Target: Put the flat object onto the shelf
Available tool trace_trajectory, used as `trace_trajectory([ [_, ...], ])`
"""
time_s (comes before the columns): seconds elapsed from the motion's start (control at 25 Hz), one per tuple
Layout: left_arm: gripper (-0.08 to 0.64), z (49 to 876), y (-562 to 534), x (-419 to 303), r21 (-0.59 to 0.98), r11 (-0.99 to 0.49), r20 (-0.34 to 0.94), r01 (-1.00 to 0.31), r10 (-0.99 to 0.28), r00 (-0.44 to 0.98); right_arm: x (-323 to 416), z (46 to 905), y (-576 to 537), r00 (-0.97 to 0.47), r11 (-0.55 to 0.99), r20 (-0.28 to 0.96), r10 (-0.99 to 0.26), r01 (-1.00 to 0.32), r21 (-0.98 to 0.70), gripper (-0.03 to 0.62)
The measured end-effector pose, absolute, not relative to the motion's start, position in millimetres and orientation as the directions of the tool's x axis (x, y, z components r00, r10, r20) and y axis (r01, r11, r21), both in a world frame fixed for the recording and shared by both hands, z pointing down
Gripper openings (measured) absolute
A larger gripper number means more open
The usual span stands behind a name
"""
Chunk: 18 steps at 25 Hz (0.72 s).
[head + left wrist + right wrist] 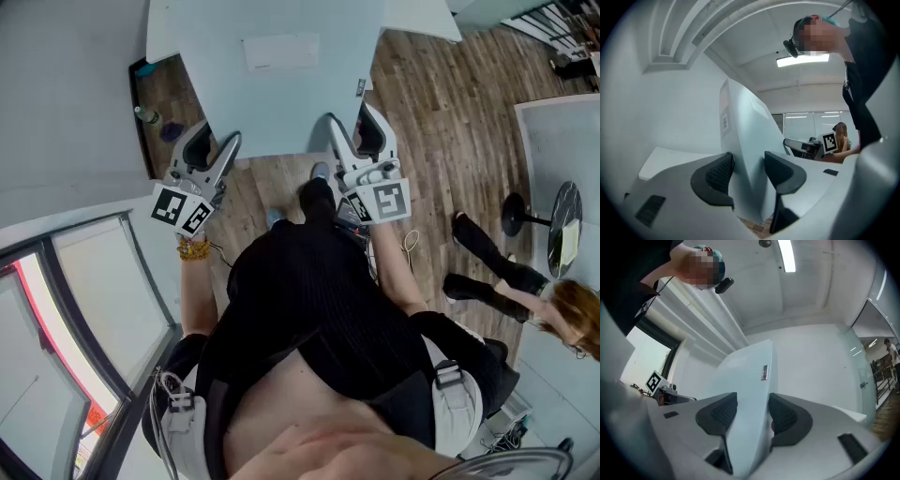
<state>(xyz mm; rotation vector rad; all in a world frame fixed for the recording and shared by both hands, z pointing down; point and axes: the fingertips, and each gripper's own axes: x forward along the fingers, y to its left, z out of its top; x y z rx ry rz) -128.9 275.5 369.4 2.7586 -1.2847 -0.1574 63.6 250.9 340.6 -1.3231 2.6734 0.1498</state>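
Note:
The flat object (272, 84) is a large pale blue-white panel with a white label on its face, held up over the wooden floor in the head view. My left gripper (211, 148) is shut on its lower left edge and my right gripper (356, 133) on its lower right edge. In the left gripper view the panel (745, 131) stands edge-on between the black pads (717, 173) of the left gripper (747, 171). In the right gripper view the panel (747, 376), with a small tag on its edge, sits between the pads (785, 416) of the right gripper (752, 416). No shelf can be made out.
A white wall (66, 94) and a window (84, 309) lie to the left. A bottle (147, 115) stands on the floor by the wall. To the right are a white table (562, 127), a round black stand (517, 217) and a seated person (525, 291).

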Motion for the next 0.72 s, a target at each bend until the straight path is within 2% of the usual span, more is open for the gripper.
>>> trace_trajectory([
  [0.4,0.21,369.4,270.8,-127.9,0.132,-0.643,-0.053,-0.754,-0.764,0.643,65.4,341.6,247.7,-0.598,0.608,-0.194,-0.778,-0.794,0.007,0.21],
  [0.72,0.21,364.9,169.4,-62.5,0.122,-0.63,-0.023,-0.767,-0.774,0.633,131.2,342.2,143.9,-0.603,0.619,-0.201,-0.772,-0.785,-0.019,0.21],
])
